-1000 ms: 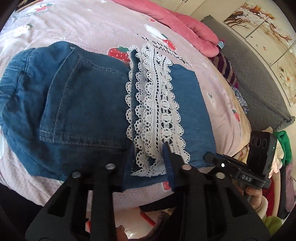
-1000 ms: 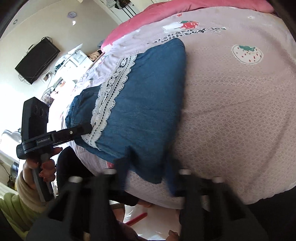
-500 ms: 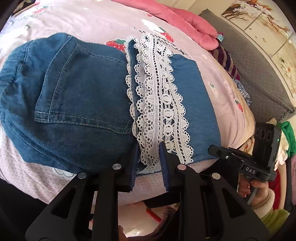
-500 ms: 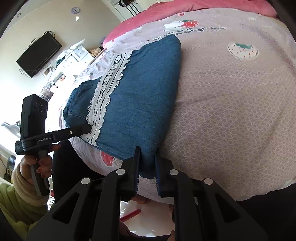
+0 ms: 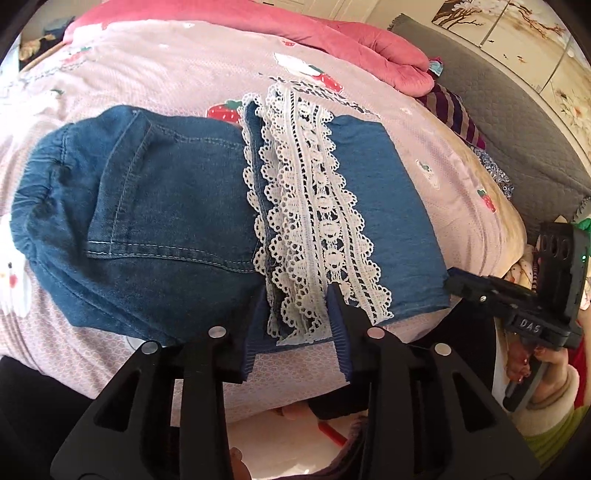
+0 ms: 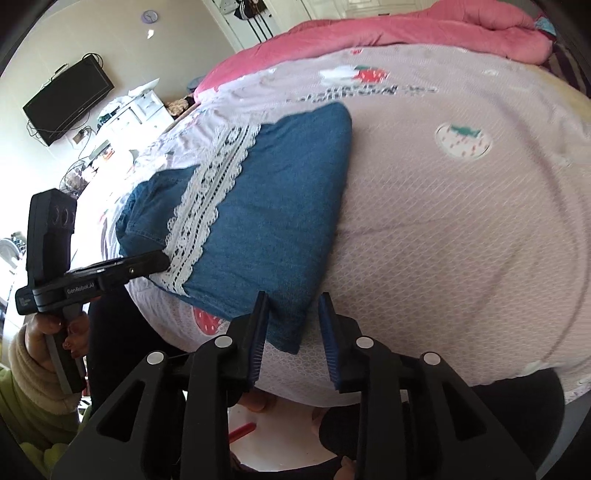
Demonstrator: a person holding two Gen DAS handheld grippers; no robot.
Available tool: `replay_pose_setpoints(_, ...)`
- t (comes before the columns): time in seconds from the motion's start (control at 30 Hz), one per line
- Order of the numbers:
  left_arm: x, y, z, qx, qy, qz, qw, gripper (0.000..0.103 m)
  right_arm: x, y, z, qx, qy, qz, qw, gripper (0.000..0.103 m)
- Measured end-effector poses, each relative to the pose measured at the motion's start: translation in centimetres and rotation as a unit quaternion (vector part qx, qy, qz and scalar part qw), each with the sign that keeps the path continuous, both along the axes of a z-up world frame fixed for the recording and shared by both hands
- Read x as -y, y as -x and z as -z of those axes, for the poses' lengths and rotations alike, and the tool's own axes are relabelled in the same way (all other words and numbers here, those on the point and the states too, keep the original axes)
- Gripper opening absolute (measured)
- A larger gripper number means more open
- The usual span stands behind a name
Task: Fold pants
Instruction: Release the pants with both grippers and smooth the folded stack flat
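Both hand-held grippers angle down at the near edge of the bed (image 6: 461, 229), where the folded pants (image 5: 166, 206) lie flat on the pink strawberry sheet. The left hand-held gripper (image 5: 295, 325) has just been opening; its jaws stand spread to either side of the white lace trim (image 5: 314, 206) at the pants' near hem, the cloth between them but no pad pressing it. The right hand-held gripper (image 6: 291, 328) has likewise just been opening: its jaws are parted around the near corner of the denim, which lies loose on the sheet between them. In the right wrist view a hand (image 6: 55, 332) in a cream sleeve grips the left tool's handle, its fingers reaching in at the lace. A pink quilt (image 5: 295, 33) is bunched along the far side of the bed, and a television (image 6: 68, 101) hangs on the wall beyond.
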State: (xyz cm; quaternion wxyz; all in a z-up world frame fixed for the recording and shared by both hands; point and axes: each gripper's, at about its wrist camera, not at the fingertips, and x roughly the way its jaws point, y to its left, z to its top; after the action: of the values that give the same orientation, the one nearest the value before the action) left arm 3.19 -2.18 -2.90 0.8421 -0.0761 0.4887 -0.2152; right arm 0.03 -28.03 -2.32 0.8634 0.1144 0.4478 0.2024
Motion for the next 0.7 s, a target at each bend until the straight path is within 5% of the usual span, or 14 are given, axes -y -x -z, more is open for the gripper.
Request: replay_pose_setpoints(0.7, -2.6, 2.2, -3.6, 0.068, -0.027, -0.029, 0.9969, 0.055, -2.0, 0.5, -2.8, 0.028, 0.011, 0.01, 1.0, 0.059)
